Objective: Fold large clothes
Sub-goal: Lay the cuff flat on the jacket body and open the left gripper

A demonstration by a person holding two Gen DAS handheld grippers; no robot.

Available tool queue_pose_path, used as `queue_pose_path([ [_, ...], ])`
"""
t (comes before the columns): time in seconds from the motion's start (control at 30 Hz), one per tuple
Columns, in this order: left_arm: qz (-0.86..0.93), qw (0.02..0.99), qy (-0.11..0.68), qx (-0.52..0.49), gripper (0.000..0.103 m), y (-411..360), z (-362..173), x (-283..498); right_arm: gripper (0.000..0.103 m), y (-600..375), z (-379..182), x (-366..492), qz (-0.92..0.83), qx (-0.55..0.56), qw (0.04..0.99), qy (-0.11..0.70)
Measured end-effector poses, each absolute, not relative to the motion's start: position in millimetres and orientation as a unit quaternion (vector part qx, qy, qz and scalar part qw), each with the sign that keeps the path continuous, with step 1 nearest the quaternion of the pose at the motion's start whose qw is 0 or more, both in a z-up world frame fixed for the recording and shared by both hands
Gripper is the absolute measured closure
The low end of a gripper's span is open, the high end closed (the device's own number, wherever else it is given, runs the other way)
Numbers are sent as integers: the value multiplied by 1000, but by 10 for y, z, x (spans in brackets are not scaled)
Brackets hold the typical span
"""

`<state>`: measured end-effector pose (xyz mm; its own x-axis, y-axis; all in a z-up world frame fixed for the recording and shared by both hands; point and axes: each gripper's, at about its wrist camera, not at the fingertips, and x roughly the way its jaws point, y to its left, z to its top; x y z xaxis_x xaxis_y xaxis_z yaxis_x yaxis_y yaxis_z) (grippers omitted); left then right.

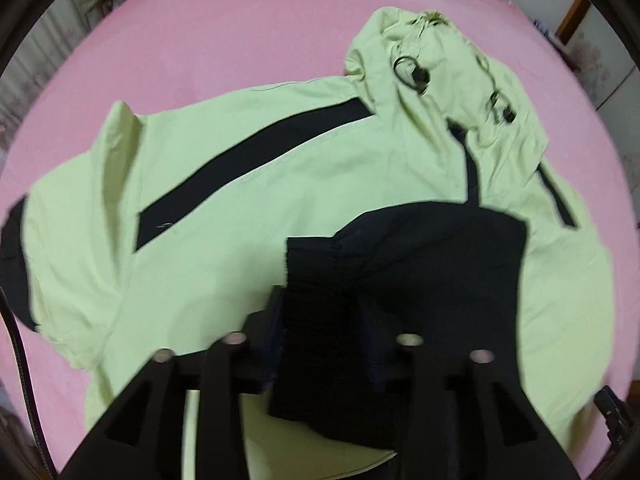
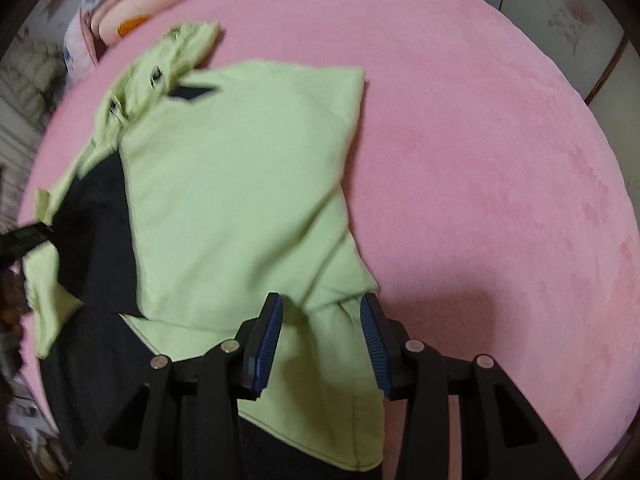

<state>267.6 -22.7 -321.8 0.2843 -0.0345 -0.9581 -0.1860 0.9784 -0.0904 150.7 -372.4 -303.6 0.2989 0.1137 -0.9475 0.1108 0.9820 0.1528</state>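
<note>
Jacket cloth between both jaws

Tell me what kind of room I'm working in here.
Most likely a bedroom: the light green and black hooded jacket lies spread on a bed covered with a pink plush sheet, and patterned pillows or folded bedding sit at its far end.

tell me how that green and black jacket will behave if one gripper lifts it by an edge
The jacket will probably drape and sag rather than hold shape: it lies limp and creased on the pink bed. Its folded-in sleeve may slide open, since nothing pins it. The hood, with its toggles, would likely dangle.
</note>
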Motion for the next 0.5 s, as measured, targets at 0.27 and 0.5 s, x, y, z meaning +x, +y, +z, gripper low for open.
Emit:
queue_pose_path([
  [0.27,34,793,604,-73,76,-261,-3411,2891,62,-3869,-2961,2189,1,111,815,569],
  [0.5,16,836,544,-78,82,-256,-3038,2993,62,-4032,-3142,2723,-20,151,806,573],
])
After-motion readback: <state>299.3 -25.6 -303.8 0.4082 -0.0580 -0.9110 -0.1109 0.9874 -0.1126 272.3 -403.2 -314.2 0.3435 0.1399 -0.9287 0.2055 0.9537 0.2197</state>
